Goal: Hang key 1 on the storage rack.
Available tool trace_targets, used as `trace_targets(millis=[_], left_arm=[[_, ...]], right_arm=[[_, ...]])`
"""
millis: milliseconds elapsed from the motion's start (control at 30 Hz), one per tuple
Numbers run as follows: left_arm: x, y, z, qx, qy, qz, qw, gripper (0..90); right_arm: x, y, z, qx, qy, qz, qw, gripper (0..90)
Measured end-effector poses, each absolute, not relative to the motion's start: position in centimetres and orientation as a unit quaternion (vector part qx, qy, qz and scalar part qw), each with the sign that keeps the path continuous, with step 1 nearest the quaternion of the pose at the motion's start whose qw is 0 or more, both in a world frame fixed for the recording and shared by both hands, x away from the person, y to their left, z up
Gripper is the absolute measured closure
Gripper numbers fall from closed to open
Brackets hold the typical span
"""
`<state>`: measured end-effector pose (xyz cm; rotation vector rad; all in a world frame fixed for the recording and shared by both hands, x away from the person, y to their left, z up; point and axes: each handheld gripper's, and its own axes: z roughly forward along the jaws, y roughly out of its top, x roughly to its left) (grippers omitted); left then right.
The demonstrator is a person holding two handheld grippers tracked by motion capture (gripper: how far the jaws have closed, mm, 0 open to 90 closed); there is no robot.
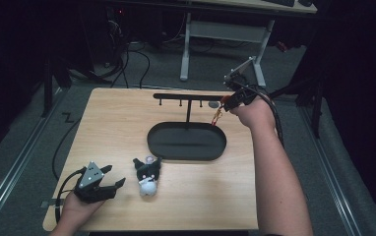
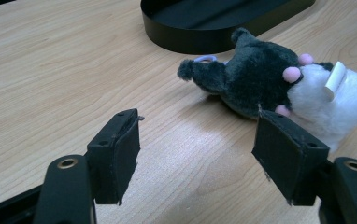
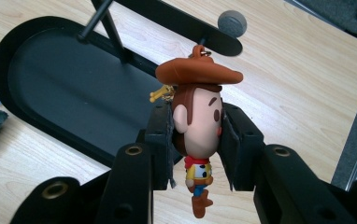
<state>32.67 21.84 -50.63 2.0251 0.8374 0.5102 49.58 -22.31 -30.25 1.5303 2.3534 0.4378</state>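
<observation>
Cowboy (image 3: 196, 122) up at the far right end of the rack (image 1: 188, 97), pinched by the head in the right gripper (image 3: 196, 140), pads tight on both cheeks. Held high so the ring on the brown hat meets the end hook, by the look of it; hooked yet or not, can't tell. Smooth moulded figure, glossy face, wide hat brim, small gold clasp beside it. Thin black metal rack, posted in a shallow oval tray (image 1: 156, 147) with a low rim. Near left, left gripper (image 2: 197, 149) resting low over the table (image 1: 117, 123), jaws wide, holding nothing. Just beyond, plush (image 2: 270, 84) lying on its side: fuzzy dark body, fluffy white part, pink nubs, pale loop toward the tray. Likely next for hanging. Pale wood-grain top, matte.
</observation>
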Motion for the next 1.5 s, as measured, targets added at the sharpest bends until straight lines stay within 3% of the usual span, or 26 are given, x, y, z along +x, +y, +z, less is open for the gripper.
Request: trace_targets(millis=[500, 1067, 1167, 1367, 1500], left_arm=[[32.6, 21.5, -50.7, 0.815, 0.333, 0.200, 0.430, 33.4], [32.5, 21.2, -50.7, 0.815, 0.333, 0.191, 0.434, 36.3], [32.6, 21.1, -50.7, 0.813, 0.336, 0.186, 0.437, 36.4], [32.7, 21.0, -50.5, 0.811, 0.339, 0.180, 0.442, 36.7], [32.6, 20.8, -50.4, 0.810, 0.340, 0.188, 0.439, 38.3]], right_arm=[[48.8, -24.9, -34.4, 0.558, 0.805, 0.155, 0.128, 66.8], [49.2, -25.2, -39.3, 0.558, 0.801, 0.186, 0.113, 66.3], [48.8, -25.3, -39.5, 0.560, 0.796, 0.195, 0.117, 53.7], [46.9, -25.9, -39.5, 0.565, 0.787, 0.215, 0.123, 44.3], [42.4, -26.1, -39.9, 0.541, 0.785, 0.260, 0.154, 37.6]])
